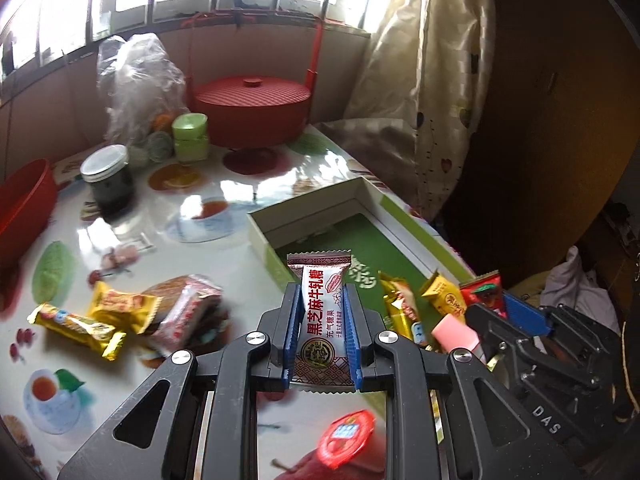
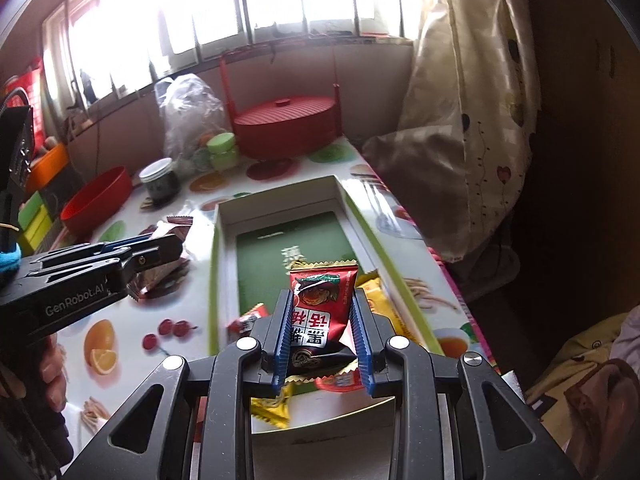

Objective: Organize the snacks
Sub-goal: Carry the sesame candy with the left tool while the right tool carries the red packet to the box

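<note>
My left gripper (image 1: 322, 292) is shut on a white and brown nougat candy packet (image 1: 322, 312), held above the table beside the near left corner of the open green box (image 1: 372, 256). My right gripper (image 2: 322, 300) is shut on a red plum snack packet (image 2: 322, 304), held over the near end of the green box (image 2: 288, 248). Yellow and red snack packets (image 1: 440, 296) lie in the box's near end. Loose snacks (image 1: 120, 308) lie on the table to the left. The left gripper also shows in the right wrist view (image 2: 160, 248), left of the box.
A red lidded pot on a stand (image 1: 252, 108), a plastic bag (image 1: 136, 80), green jars (image 1: 190, 136), a dark jar (image 1: 108, 180) and a red bowl (image 1: 24, 204) stand at the back of the patterned table (image 1: 192, 208). A curtain (image 1: 432, 80) hangs right. A red-lidded cup (image 1: 346, 440) lies below me.
</note>
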`<state>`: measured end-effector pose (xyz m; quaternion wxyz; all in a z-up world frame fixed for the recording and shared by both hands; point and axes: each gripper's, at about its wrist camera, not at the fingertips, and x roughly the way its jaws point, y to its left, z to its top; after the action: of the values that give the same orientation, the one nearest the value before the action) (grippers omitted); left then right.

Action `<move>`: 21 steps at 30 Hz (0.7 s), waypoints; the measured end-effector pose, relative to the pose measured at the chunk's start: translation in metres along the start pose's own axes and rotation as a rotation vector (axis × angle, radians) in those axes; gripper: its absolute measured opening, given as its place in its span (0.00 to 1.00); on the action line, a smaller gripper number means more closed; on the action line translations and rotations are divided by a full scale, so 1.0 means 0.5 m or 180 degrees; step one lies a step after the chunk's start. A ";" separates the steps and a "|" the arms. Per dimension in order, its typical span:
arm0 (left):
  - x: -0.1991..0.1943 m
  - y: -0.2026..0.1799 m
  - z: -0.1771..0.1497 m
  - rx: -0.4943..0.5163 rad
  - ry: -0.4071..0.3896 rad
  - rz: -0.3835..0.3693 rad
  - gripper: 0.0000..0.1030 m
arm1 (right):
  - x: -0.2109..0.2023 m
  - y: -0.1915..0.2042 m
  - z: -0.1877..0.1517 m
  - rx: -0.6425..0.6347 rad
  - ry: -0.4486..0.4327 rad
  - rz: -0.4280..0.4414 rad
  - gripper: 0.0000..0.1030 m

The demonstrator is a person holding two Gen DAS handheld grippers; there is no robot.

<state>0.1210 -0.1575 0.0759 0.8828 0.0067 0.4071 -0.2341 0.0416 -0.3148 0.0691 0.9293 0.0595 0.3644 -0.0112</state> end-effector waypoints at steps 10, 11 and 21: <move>0.061 -0.031 -0.009 0.0017 0.0202 -0.0146 0.21 | 0.042 -0.014 -0.011 0.0027 0.0121 -0.0042 0.26; 0.067 -0.033 -0.010 0.0020 0.0221 -0.0158 0.21 | 0.045 -0.015 -0.011 0.0028 0.0125 -0.0040 0.26; 0.094 -0.035 -0.012 -0.0017 0.0283 -0.0231 0.21 | 0.068 -0.014 -0.016 0.0000 0.0183 -0.0050 0.26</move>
<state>0.1357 -0.1913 0.0411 0.8548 -0.0001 0.4466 -0.2642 0.0606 -0.3198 0.0394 0.9183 0.0570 0.3915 -0.0168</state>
